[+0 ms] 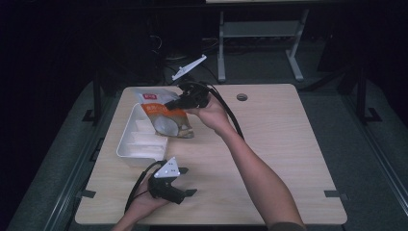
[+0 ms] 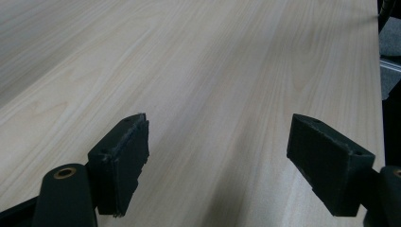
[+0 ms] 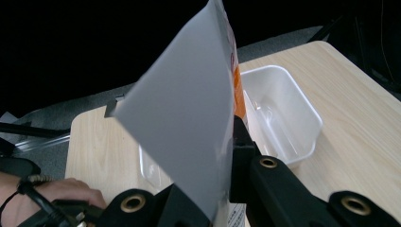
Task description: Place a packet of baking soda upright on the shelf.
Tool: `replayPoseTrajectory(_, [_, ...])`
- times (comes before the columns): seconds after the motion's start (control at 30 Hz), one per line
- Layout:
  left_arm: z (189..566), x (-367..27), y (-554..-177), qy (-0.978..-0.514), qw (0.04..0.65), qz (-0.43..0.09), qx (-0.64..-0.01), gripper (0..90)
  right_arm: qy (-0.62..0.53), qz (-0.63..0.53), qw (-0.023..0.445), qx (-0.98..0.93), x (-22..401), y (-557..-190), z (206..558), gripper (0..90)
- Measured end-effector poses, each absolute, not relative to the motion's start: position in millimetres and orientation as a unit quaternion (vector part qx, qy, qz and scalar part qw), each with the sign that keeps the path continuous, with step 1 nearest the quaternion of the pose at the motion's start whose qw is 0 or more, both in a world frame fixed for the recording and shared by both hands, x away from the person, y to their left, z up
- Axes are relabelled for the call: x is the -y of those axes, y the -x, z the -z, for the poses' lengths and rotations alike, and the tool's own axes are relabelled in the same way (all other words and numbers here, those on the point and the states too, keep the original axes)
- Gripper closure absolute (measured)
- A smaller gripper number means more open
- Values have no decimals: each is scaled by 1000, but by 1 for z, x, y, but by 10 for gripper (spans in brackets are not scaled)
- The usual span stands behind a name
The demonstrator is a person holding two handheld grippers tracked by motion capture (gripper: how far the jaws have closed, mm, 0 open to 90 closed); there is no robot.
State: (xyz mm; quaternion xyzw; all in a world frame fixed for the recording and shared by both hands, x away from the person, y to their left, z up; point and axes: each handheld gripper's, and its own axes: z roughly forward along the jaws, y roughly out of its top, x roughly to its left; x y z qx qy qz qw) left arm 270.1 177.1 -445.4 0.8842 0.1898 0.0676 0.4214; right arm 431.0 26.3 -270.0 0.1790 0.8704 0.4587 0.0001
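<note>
Snack pouch [image 1: 171, 120], orange and white with a red label near its top, was what we had in the right gripper [image 1: 179, 102], and it hung over the white plastic bin [image 1: 126, 138] at the left side of the wooden table [image 1: 279, 139]. From the high view we saw its lower end dipping toward the bin's inner edge, though whether it touched the rim we could not tell. In the right gripper view the jaws were closed down tight on the pouch [image 3: 189, 127], one on each face of it, with its grey back turned to the camera and a strip of orange showing along the edge. Beyond it sat the bin [image 3: 309, 137], and our left hand [image 3: 56, 194] lay on the table further off.

Our left gripper [image 1: 188, 182] rested low near the table's front edge, just in front of the bin (well apart from the pouch). In the left gripper view its jaws stood wide apart over bare wood [image 2: 213, 71], gripping nothing.
</note>
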Motion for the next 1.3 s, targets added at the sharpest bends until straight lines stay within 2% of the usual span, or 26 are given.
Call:
replayPoseTrajectory(0.73, [445, -182, -272, -882, 424, -74, -192, 199, -151, -464, -14, -873, -75, -442, 277, 897])
replayPoseTrajectory(1.3, [445, -183, -273, -881, 425, -77, -194, 199, -159, -477, -32, -864, -103, -451, 296, 897])
